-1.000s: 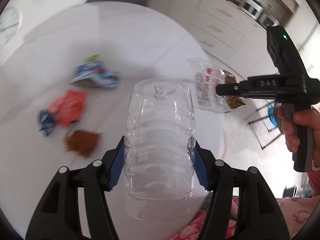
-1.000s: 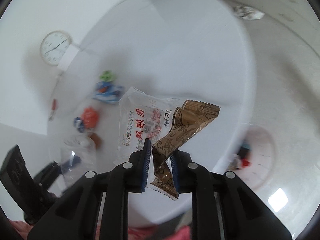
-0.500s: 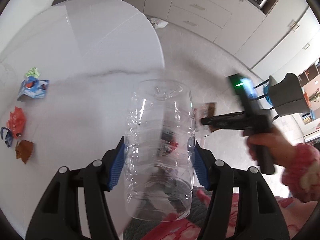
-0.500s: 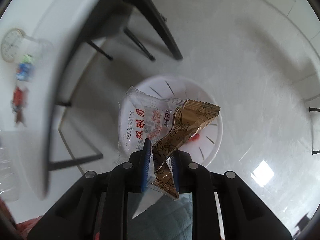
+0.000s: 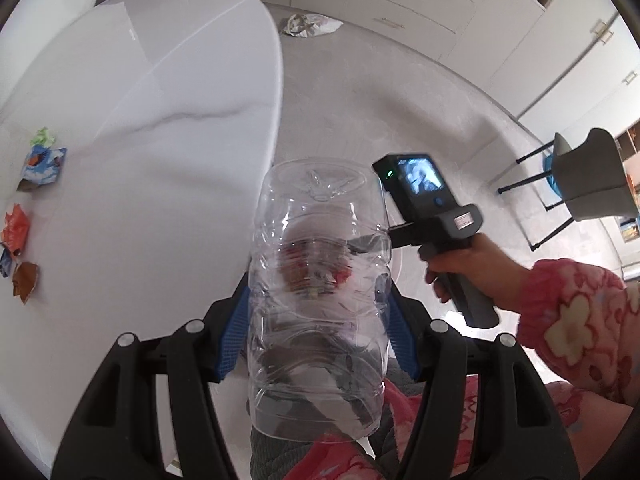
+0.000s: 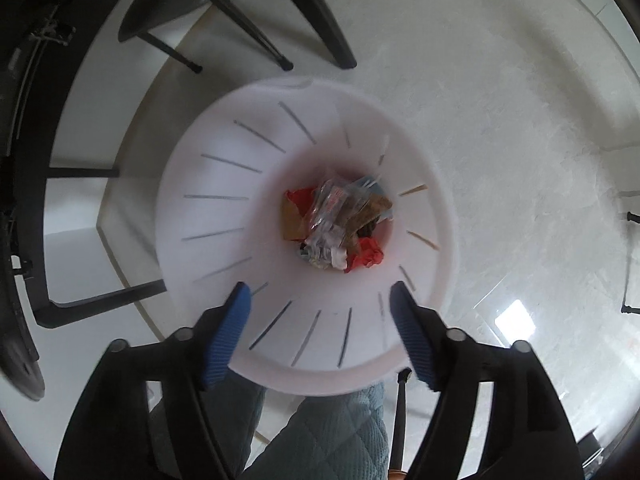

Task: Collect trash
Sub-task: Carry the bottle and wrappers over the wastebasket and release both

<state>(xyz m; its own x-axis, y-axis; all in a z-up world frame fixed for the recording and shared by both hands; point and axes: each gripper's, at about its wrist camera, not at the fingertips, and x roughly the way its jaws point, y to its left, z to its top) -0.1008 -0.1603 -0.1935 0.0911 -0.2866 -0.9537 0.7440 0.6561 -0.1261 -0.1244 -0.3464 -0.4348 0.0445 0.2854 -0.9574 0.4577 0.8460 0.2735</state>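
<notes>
My left gripper (image 5: pixel 318 320) is shut on a clear, crushed plastic bottle (image 5: pixel 320 304), held off the table's edge above the floor. My right gripper (image 6: pixel 320 304) is open and empty, directly above a white slotted trash bin (image 6: pixel 224 184) on the floor. The clear and gold wrappers (image 6: pixel 340 212) lie at the bin's bottom among red and brown scraps. The right gripper's handle and hand (image 5: pixel 444 232) show in the left wrist view, just right of the bottle. Several wrappers remain on the white table: a blue one (image 5: pixel 42 164), a red one (image 5: pixel 16 228), a brown one (image 5: pixel 25 280).
A white oval table (image 5: pixel 160 120) fills the left. Black chair and table legs (image 6: pixel 280 20) stand beside the bin. A crumpled bag (image 5: pixel 310 26) lies on the floor by the white cabinets (image 5: pixel 420 4). A grey chair (image 5: pixel 588 184) stands at right.
My right gripper swung from over the table to over the bin, opened, and dropped the wrappers into it. My left gripper carried the bottle off the table edge toward the bin.
</notes>
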